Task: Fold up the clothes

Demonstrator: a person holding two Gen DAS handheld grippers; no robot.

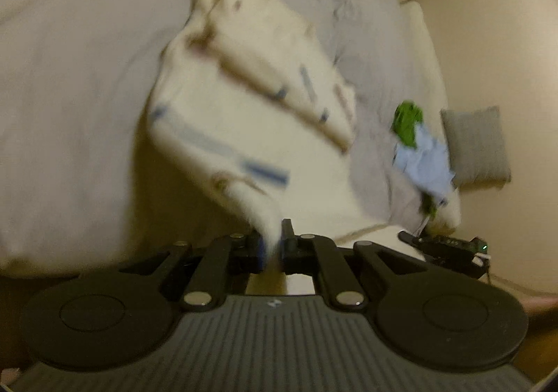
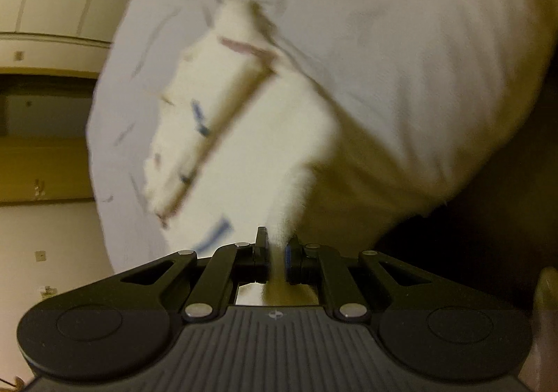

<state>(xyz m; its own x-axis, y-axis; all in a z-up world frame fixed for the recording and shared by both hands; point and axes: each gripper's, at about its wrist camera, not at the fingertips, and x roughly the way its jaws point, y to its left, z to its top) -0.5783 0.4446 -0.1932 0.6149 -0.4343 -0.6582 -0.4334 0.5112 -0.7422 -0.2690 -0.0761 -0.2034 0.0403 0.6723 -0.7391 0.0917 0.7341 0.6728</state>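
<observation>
The left gripper (image 1: 273, 242) and right gripper (image 2: 277, 249) each have their jaws pinched on the white cloth (image 1: 244, 106). It hangs above the bed (image 1: 69, 61). Green and blue clothes (image 1: 418, 148) lie near the bed's right edge.

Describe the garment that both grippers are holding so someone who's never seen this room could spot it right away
On the big bed with the pale grey cover, look for the white garment pinched by the left gripper and the right gripper. Short blue and brownish marks set it apart from the crumpled green and light blue clothes at the bed's edge.

Left wrist view looking down close over bed (image 1: 69, 78), right wrist view likewise, both sharing white garment (image 1: 244, 120).
</observation>
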